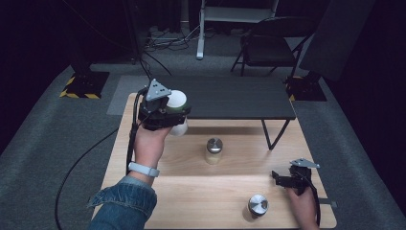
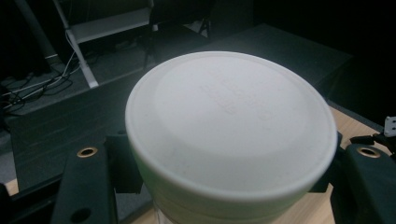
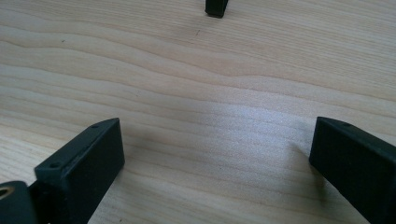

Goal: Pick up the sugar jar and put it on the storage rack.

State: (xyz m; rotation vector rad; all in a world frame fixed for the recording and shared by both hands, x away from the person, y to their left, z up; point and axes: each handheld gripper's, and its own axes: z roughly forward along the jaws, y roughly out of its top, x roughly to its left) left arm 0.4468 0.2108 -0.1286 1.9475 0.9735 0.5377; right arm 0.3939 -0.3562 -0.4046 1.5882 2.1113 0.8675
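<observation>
**Left gripper lifts a white-lidded jar; right gripper rests open on the table**

The left gripper is raised near the wooden table's far left corner, its jaws pinching a white-lidded jar from both sides. In the left gripper view the white lid sits between the two black jaws, with faint embossed lettering too blurred to read. A glass jar with a metal lid stands near the table's middle. Another metal-lidded jar stands close to the near edge, right of centre. The right gripper lies low near the right edge, jaws spread wide apart over bare wood. A low black shelf spans the far edge.
</observation>
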